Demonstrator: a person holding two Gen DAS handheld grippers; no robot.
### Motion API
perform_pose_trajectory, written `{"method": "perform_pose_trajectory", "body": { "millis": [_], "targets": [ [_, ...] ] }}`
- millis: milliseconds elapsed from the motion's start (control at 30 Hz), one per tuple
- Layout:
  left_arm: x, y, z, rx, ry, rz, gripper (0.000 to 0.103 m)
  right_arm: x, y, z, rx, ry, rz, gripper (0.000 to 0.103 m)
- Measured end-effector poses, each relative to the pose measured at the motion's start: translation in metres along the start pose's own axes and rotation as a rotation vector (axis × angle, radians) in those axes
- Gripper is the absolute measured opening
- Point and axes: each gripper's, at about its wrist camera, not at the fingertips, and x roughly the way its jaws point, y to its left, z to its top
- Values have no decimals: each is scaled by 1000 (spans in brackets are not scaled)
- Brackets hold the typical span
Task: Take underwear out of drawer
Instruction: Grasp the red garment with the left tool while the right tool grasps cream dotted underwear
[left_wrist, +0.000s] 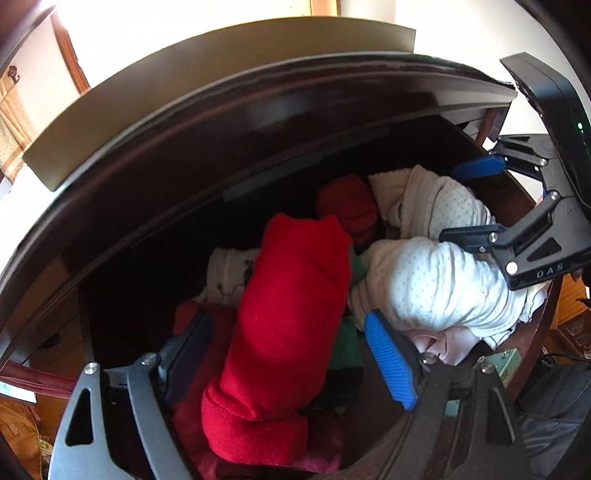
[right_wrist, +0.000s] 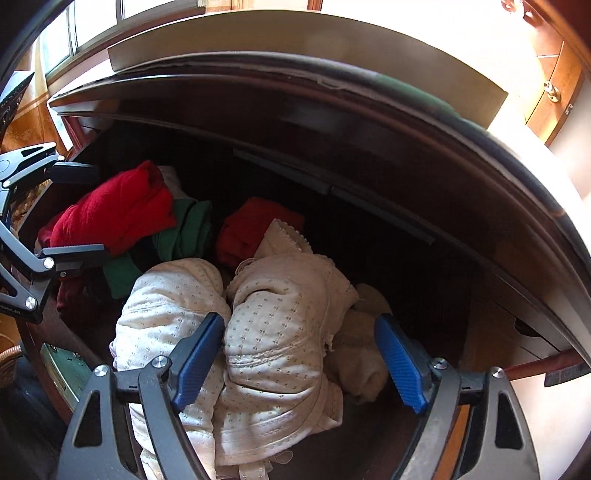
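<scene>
dark wooden drawer (left_wrist: 258, 122), perhaps a sunlit window (right_wrist: 74, 33)

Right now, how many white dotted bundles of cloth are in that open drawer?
2. One white dotted bundle lies just left of the right gripper's fingers; the second bundle sits between its open fingers. More may be buried beneath the red and green clothes.

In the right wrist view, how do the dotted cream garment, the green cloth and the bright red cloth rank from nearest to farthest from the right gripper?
From the right gripper:
1. Dotted cream garment: between its fingers.
2. Green cloth: farther back, to the left.
3. Bright red cloth: far left, beside the left gripper.
</scene>
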Motion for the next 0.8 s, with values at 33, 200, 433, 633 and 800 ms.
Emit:
{"method": "perform_pose_trajectory", "body": {
  "millis": [33,200,433,633,800],
  "targets": [
    [4,0,1,2,19,-14,84,3,-1,0,1,18,17,78],
    [20,6,7,-24,93,-95,79,14,-2,-2,1,75,73,60],
    [27,9,11,-59,109,-117,68,20,1,-4,-19,113,91,49],
    [19,8,9,-54,52,-84,48,12,-2,-12,-4,53,118,38],
    [5,13,1,-77,-12,-72,47,-7,-5,-21,-13,-26,134,37]
  ]
}}
